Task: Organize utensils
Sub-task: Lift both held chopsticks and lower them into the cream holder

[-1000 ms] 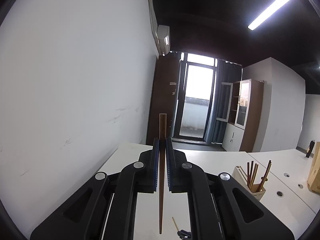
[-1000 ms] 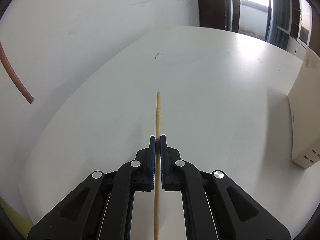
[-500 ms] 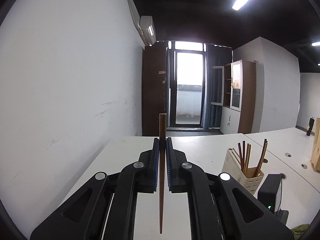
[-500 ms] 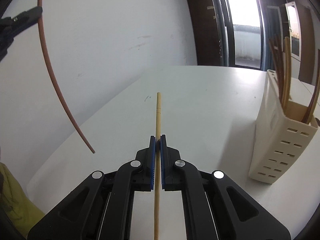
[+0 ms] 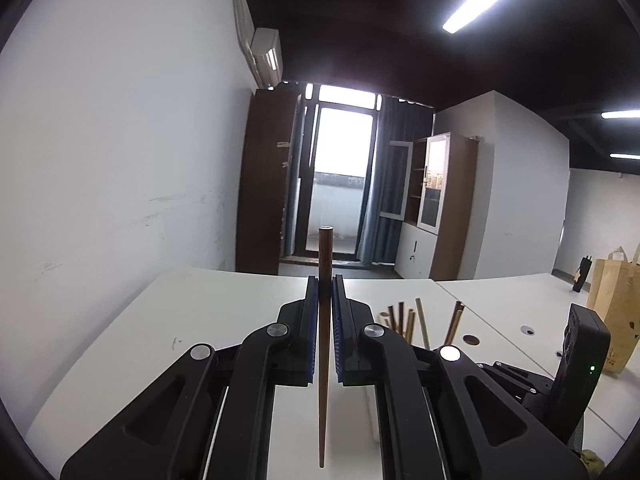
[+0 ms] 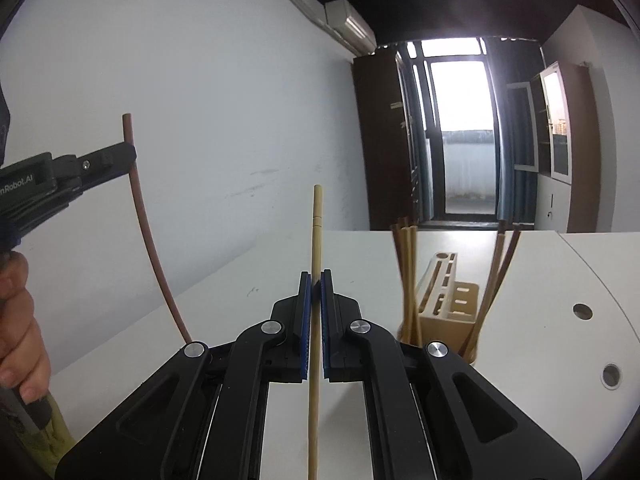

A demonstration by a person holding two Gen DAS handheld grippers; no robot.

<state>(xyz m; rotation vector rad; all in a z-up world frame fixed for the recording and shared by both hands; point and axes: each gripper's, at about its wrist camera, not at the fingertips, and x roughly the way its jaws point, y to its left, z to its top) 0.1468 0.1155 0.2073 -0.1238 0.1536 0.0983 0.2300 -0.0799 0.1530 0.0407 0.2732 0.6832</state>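
My left gripper (image 5: 325, 280) is shut on a dark brown chopstick (image 5: 324, 256) that stands upright between its blue pads. In the right wrist view the same left gripper (image 6: 124, 156) shows at the far left, holding that brown chopstick (image 6: 146, 236) above the white table (image 6: 248, 280). My right gripper (image 6: 316, 276) is shut on a light bamboo chopstick (image 6: 317, 216), also upright. The cream slotted holder (image 6: 448, 300) with several chopsticks stands just right of it, partly hidden behind the right finger. In the left wrist view only the chopstick tops (image 5: 416, 320) show above my right finger.
A person's hand (image 6: 16, 320) grips the left tool's handle. The right tool's black body (image 5: 576, 364) rises at the lower right of the left view. A brown paper bag (image 5: 616, 300) stands far right. Cable holes (image 6: 582, 312) dot the table; a white wall (image 6: 200, 120) borders its left.
Both grippers moved toward the holder with their chopsticks still clamped. The right gripper rose and tilted up from the tabletop; the holder now sits close beside it. The left gripper swung nearer.
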